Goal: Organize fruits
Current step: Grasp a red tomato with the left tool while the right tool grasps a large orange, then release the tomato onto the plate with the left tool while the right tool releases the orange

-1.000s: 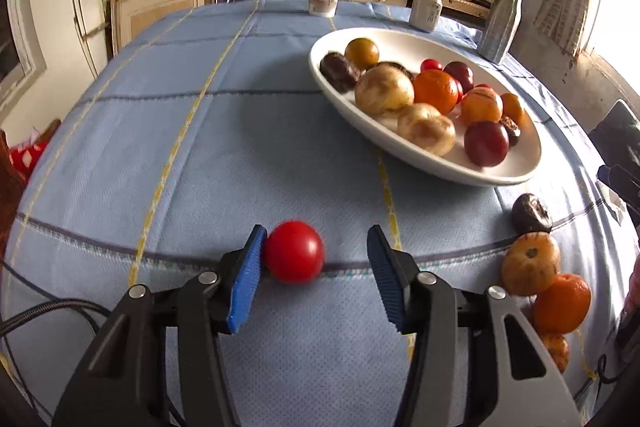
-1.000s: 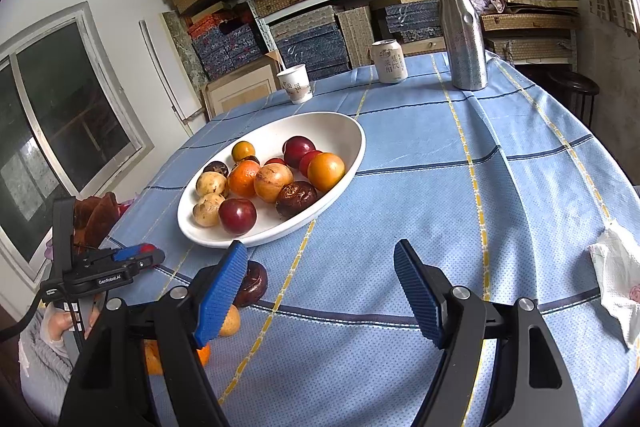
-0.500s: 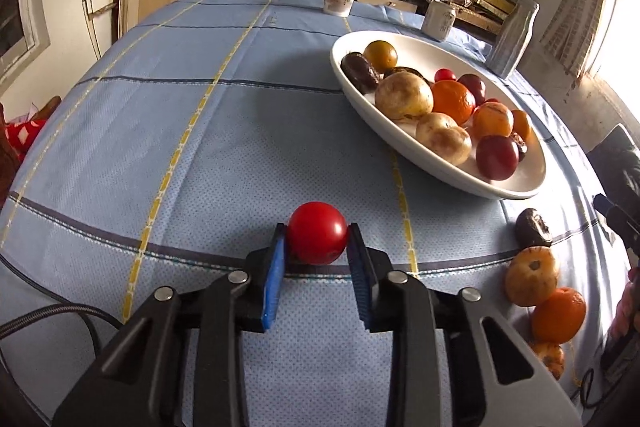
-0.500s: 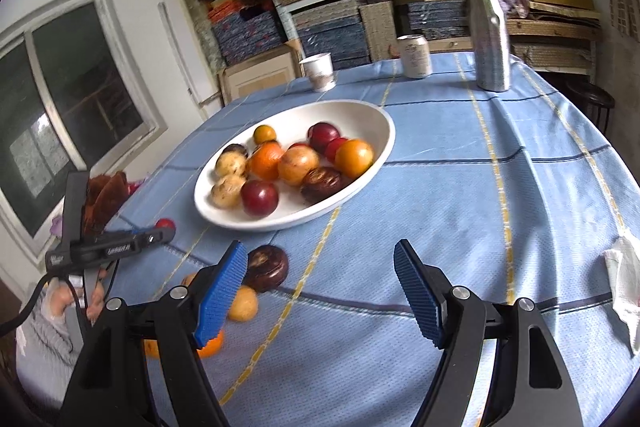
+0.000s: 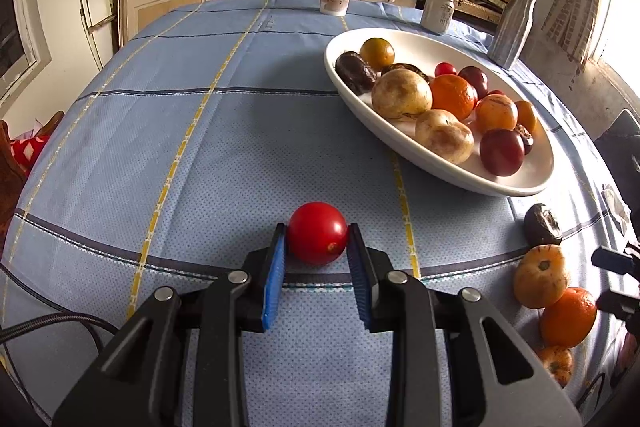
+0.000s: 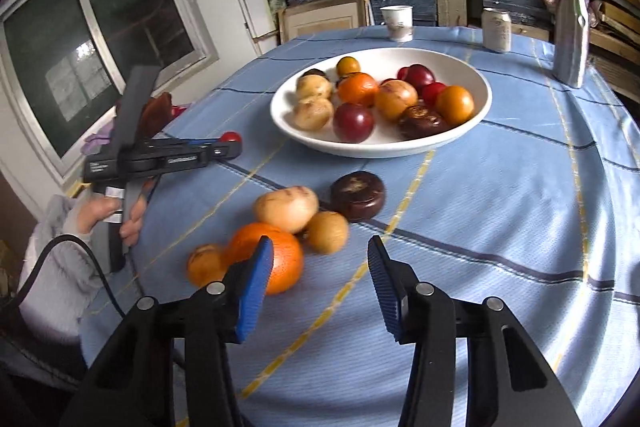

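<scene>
Fruits lie mostly in the white oval bowl [image 5: 436, 171]; my left gripper [image 5: 318, 251] clamps a glossy red tomato [image 5: 317, 233] on the blue tablecloth [image 5: 200, 155] (it may squirt free), while my right gripper [image 6: 320, 269] is closing, empty, beside a round orange [image 6: 276, 259], risking nudging it.

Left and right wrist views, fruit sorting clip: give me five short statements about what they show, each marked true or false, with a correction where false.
1. The left gripper is shut on the red fruit. True.
2. The white bowl is empty. False: it holds many fruits, among them an orange and a dark red one.
3. The right gripper holds the large orange. False: its jaws are closing with nothing between them; that orange lies beside the left pad.
4. A dark brown fruit lies on the blue tablecloth outside the bowl. True.
5. The paper cup stands inside the bowl. False: it stands on the cloth beyond it.
</scene>
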### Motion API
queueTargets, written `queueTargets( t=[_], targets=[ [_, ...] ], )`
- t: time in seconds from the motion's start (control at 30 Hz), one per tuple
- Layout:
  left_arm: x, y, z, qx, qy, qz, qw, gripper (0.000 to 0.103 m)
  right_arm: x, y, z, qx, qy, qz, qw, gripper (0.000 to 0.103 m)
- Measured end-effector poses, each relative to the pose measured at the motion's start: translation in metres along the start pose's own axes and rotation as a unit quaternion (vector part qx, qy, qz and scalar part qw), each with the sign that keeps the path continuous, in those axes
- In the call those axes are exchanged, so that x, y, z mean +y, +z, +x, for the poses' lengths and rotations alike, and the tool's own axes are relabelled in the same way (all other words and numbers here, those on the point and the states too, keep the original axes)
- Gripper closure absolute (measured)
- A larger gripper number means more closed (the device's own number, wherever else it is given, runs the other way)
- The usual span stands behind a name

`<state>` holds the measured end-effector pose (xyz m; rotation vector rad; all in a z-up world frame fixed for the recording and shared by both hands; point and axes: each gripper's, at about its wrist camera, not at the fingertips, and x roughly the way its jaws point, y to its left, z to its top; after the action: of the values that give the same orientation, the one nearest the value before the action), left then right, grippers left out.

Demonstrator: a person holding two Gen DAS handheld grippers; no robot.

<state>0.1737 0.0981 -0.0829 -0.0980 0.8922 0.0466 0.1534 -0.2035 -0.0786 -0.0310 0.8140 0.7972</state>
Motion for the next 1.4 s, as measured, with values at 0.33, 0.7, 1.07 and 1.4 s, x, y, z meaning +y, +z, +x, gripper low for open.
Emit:
queueTargets(
  t=[0.33, 0.7, 1.07, 1.4],
  targets=[
    [-0.001, -0.001, 0.004, 0.005, 0.004, 0.004, 1.0, 0.074, 0.014, -0.005, 0.02, 0.049, 0.055, 0.01, 0.997, 0.053],
    [0.002, 0.0, 0.003, 0.001, -0.01, -0.005, 0.9999, 0.074, 0.016, -0.001, 0.022, 0.036, 0.08, 0.021, 0.996, 0.057],
    [-0.012, 0.023, -0.026, -0.039, -0.027, 0.007, 0.9988, 0.074, -0.005, 0.019, -0.014, -0.034, 0.038, 0.039, 0.998, 0.058],
    [-0.048, 0.119, -0.036, -0.093, -0.021, 0.042, 0.9945, 0.074, -0.036, 0.116, -0.036, -0.112, -0.031, 0.033, 0.993, 0.058]
  ],
)
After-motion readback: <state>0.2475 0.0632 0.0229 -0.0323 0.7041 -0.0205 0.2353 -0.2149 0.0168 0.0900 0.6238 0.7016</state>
